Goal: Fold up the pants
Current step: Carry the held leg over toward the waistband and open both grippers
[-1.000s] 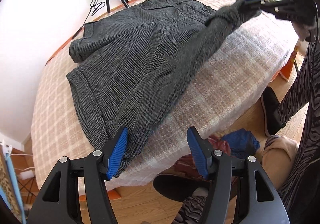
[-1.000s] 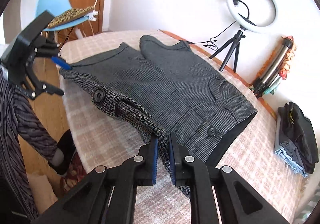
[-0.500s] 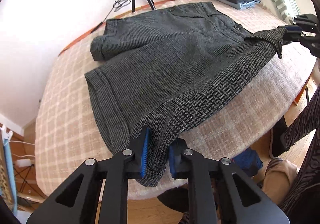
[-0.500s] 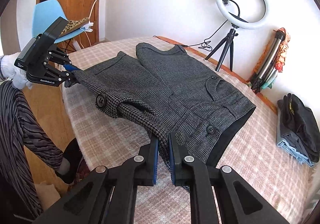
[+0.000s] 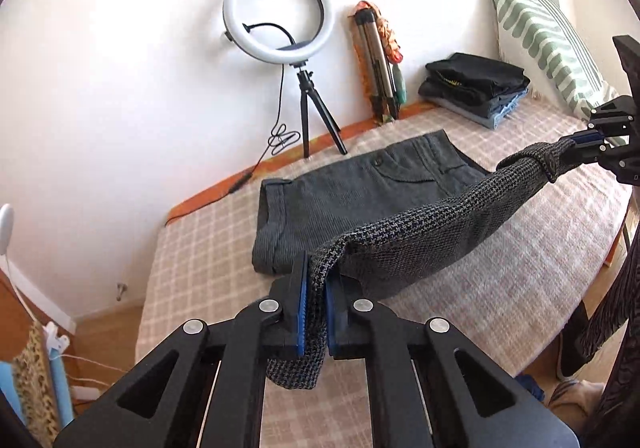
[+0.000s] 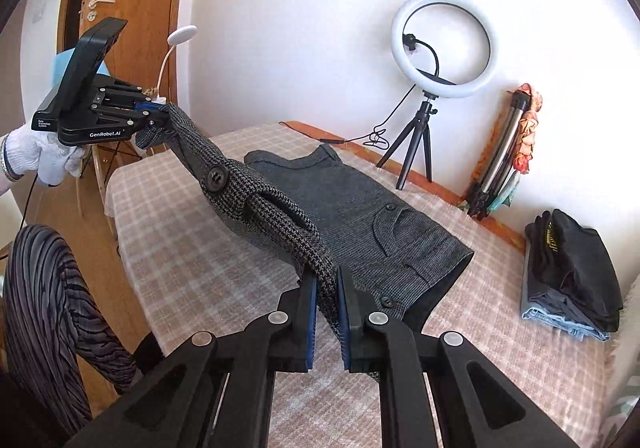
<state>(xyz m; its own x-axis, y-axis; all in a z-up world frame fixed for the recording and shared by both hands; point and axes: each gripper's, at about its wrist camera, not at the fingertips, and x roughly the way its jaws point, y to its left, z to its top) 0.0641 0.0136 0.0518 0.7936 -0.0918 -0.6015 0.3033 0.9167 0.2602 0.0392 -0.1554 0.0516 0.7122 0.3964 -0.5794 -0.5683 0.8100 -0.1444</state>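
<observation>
Lifted since the earlier frame, the near edge of the pants (image 5: 420, 232) hangs taut above the bed (image 5: 500, 288), left gripper (image 5: 315, 312) and right gripper (image 6: 327, 312) each with fingers clamped on a corner, poised to fold it over the far half.

Left wrist view: close behind own fingers, low over bed's (image 5: 500, 288) near edge, facing the wall. Right wrist view: same height, from the other end, facing wall and door (image 6: 132, 28). Shared: pants (image 5: 360, 188), ring light (image 5: 278, 10), clothes stack (image 6: 572, 272).
</observation>
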